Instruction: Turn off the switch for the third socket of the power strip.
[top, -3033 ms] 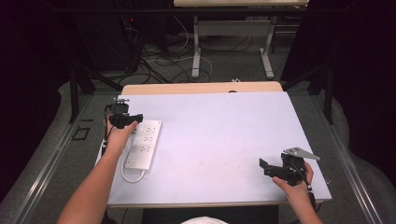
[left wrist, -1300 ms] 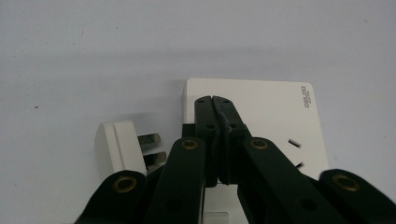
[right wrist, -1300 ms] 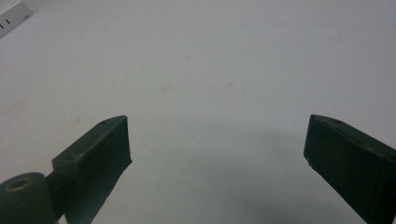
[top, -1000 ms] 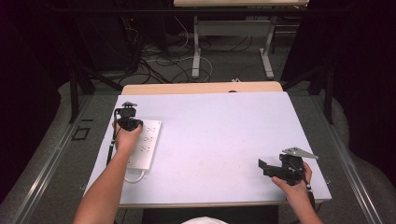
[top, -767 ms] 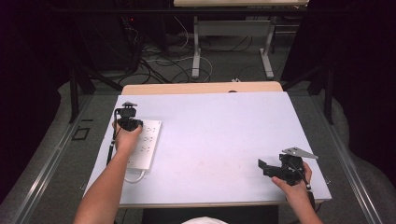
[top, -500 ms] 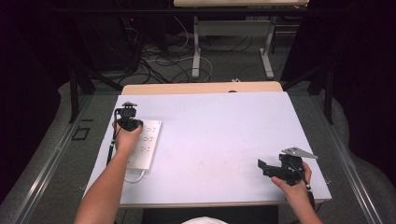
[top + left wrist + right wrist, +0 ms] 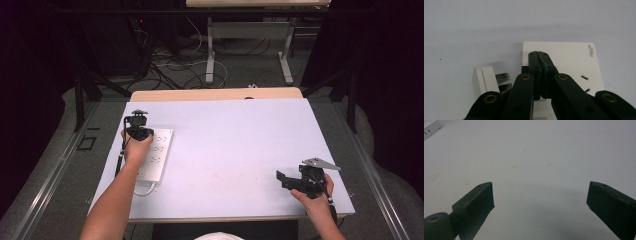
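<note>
- A white power strip (image 7: 154,155) lies near the worktop's (image 7: 235,150) left edge; a white plug (image 7: 486,78) lies just beside its end, prongs toward it.
- The left gripper (image 7: 538,53) hangs over that end, jaws pressed together, empty.
- The right gripper (image 7: 281,177), near the front right corner, has jaws wide apart, empty.
</note>
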Demonstrator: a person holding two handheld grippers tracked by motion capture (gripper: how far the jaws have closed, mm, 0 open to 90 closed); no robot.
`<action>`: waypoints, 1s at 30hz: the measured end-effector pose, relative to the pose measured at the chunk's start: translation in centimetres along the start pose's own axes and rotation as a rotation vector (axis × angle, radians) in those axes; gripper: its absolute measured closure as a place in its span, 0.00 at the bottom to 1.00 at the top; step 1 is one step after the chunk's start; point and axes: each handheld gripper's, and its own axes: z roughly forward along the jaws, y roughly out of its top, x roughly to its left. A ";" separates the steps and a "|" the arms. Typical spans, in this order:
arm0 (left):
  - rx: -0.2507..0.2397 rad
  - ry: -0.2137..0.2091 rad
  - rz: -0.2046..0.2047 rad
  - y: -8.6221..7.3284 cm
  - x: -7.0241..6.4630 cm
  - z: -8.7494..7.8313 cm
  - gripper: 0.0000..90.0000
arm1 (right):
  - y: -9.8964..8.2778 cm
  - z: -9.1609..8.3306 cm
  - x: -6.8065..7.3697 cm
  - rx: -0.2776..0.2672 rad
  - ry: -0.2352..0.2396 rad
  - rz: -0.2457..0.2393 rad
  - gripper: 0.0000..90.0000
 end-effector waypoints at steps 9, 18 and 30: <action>0.005 -0.004 0.013 0.0 -0.2 -0.1 0.98 | 0.0 0.0 0.0 0.001 -0.002 0.007 0.08; -0.001 -0.013 0.016 0.0 -0.2 -0.1 0.92 | 0.0 0.0 -0.1 -0.002 0.000 -0.002 0.08; -0.022 -0.013 0.016 0.1 0.0 -0.6 0.80 | 0.0 -0.1 -0.1 -0.003 -0.001 -0.002 0.08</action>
